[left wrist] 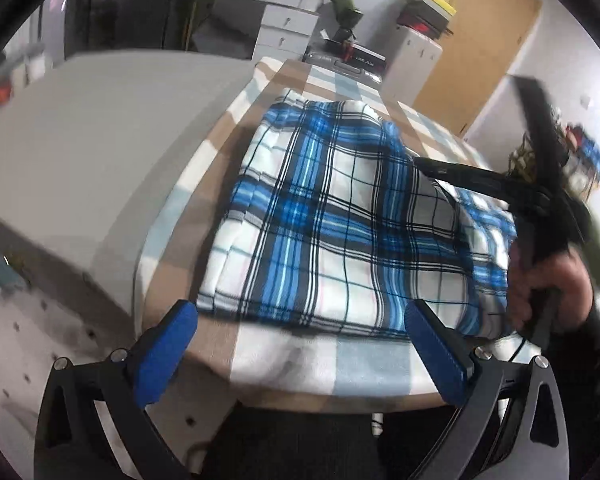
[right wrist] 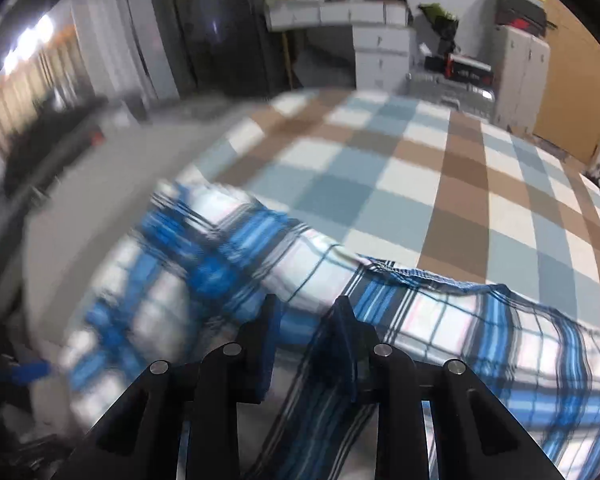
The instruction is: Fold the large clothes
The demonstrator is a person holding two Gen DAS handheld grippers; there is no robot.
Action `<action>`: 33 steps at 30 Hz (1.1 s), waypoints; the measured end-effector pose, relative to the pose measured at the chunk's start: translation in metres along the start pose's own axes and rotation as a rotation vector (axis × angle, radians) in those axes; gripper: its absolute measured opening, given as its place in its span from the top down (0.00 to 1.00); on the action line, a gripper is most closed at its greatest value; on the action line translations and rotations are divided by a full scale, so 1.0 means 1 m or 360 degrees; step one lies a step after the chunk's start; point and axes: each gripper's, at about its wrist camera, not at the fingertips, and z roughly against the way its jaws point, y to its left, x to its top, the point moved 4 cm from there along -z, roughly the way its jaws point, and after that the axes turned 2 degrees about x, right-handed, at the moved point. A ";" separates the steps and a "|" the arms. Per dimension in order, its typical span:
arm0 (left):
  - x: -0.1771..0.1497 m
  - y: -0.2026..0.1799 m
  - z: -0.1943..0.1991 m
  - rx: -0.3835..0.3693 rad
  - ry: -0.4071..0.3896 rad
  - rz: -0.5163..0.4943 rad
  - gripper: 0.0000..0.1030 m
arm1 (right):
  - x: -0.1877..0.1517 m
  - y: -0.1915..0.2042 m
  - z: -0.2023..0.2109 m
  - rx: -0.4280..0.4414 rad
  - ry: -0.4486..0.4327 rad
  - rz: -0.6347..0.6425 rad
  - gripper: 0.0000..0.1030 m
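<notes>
Right wrist: plaid garment (right wrist: 440,320) seemingly pinched in right gripper (right wrist: 308,320).

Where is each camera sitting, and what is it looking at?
Left wrist: on the left gripper, looking down past its wide-open blue jaws at the plaid garment on the checked cover; the person's hand holding the right gripper shows.
Right wrist: on the right gripper, looking across the checked cover; plaid garment hangs between its jaws.
Shared: garment, cover, white drawers.

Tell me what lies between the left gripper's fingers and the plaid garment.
Only bare checkered bedcover separates the left gripper from the plaid garment, in the left wrist view.
</notes>
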 end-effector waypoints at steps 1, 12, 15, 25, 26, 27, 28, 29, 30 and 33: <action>-0.002 0.002 -0.001 -0.0040 0.0018 0.0048 0.02 | -0.004 0.001 0.009 0.0030 -0.0042 -0.0004 0.73; 0.005 0.004 -0.022 -0.0390 0.0119 0.0394 0.02 | -0.046 -0.010 0.038 0.0200 -0.0103 -0.0211 0.72; 0.013 0.004 -0.026 -0.0448 0.0102 0.0507 0.02 | -0.072 -0.027 0.084 0.0246 -0.0284 -0.0357 0.62; 0.030 -0.030 -0.051 -0.0075 -0.0067 0.0398 0.60 | -0.113 -0.072 0.125 0.0146 -0.0369 -0.0601 0.53; 0.026 -0.031 -0.050 0.0004 -0.0098 0.0334 0.72 | -0.108 -0.077 0.124 0.0120 -0.0354 -0.0588 0.53; 0.024 -0.032 -0.050 0.0051 -0.0130 0.0293 0.76 | -0.099 -0.082 0.124 0.0126 -0.0335 -0.0587 0.53; 0.022 -0.035 -0.048 0.0089 -0.0190 0.0238 0.80 | -0.090 -0.085 0.126 0.0155 -0.0325 -0.0591 0.53; 0.019 -0.037 -0.047 0.0126 -0.0235 0.0183 0.83 | -0.076 -0.085 0.129 0.0194 -0.0316 -0.0580 0.52; 0.017 -0.041 -0.044 0.0163 -0.0268 0.0116 0.84 | -0.059 -0.081 0.131 0.0225 -0.0296 -0.0546 0.43; 0.009 -0.056 -0.037 0.0269 -0.0387 -0.0102 0.90 | -0.003 -0.052 0.129 0.0295 -0.0182 -0.0369 0.05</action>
